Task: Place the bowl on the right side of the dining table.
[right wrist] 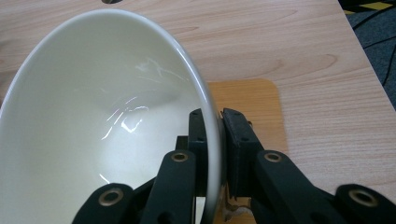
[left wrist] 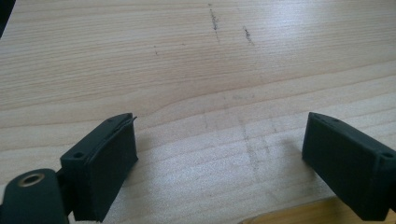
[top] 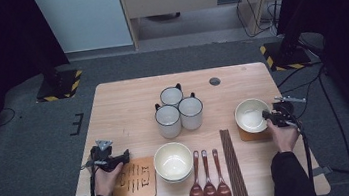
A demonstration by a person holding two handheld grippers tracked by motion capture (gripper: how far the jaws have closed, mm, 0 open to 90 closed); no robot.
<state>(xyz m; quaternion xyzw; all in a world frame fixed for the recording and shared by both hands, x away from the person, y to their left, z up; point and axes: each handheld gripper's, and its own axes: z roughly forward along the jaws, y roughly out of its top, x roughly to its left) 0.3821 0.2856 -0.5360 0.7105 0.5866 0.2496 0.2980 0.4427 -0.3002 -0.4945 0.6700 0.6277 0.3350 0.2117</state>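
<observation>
Grey carpet surrounds the light wooden table (top: 123,104) at which we work, with dark curtains at either side. We hold the right gripper (right wrist: 214,135) clamped on the rim of a cream bowl (right wrist: 93,116), one jaw inside the wall and one outside. That bowl (top: 251,115) sits at the table's right side over a small wooden coaster (right wrist: 247,100), and in the right gripper view it is tilted, its mouth turned up and toward the left of that view; being round, it has no long axis to speak of. We cannot tell whether its foot touches the coaster.

Our left gripper (top: 111,158) rests near the table's front left, jaws well apart with bare wood between them, just beside a larger wooden mat (top: 136,179) with dark markings. Next to that mat stands a second cream bowl (top: 173,161), upright. Three brown spoons (top: 208,179) lie side by side, bowls toward us, with dark chopsticks (top: 233,164) parallel at their right. Three white mugs (top: 179,110) cluster at the centre.
</observation>
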